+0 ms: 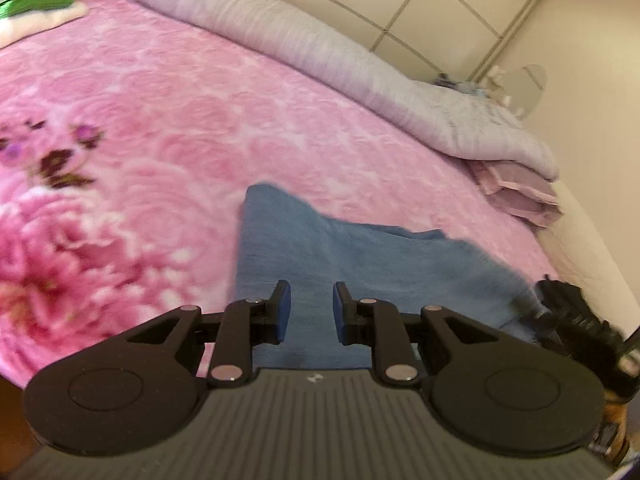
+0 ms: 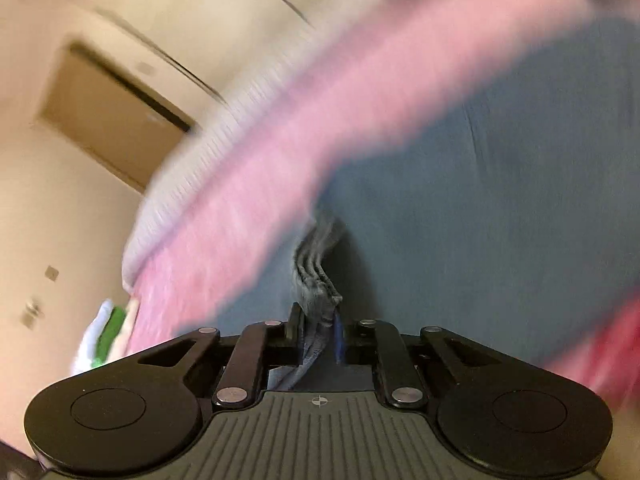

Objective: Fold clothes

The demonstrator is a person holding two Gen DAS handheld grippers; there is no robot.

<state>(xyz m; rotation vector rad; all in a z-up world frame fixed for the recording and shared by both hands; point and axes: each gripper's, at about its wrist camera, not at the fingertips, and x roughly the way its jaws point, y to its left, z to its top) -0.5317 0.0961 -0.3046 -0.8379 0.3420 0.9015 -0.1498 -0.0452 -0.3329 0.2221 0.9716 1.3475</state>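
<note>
A blue garment point(image 1: 360, 256) lies spread on the pink bed cover, folded to a point at its far left. My left gripper point(image 1: 312, 292) hovers over its near part, open, with its blue pads apart and only the flat cloth below showing in the gap. At the garment's right edge a blurred black shape point(image 1: 568, 312) is the other gripper. In the right wrist view, which is tilted and blurred, my right gripper point(image 2: 318, 312) is shut on a bunched edge of the blue garment point(image 2: 500, 200). Gathered folds point(image 2: 316, 272) rise from between its pads.
The pink floral blanket point(image 1: 180, 120) covers the bed. A rolled grey quilt point(image 1: 320, 48) lies along its far side, with a folded lilac cloth point(image 1: 520, 196) at its right end. A stack of folded white and green clothes point(image 1: 36, 0) sits at the far left corner. Wardrobe doors point(image 1: 400, 0) stand behind.
</note>
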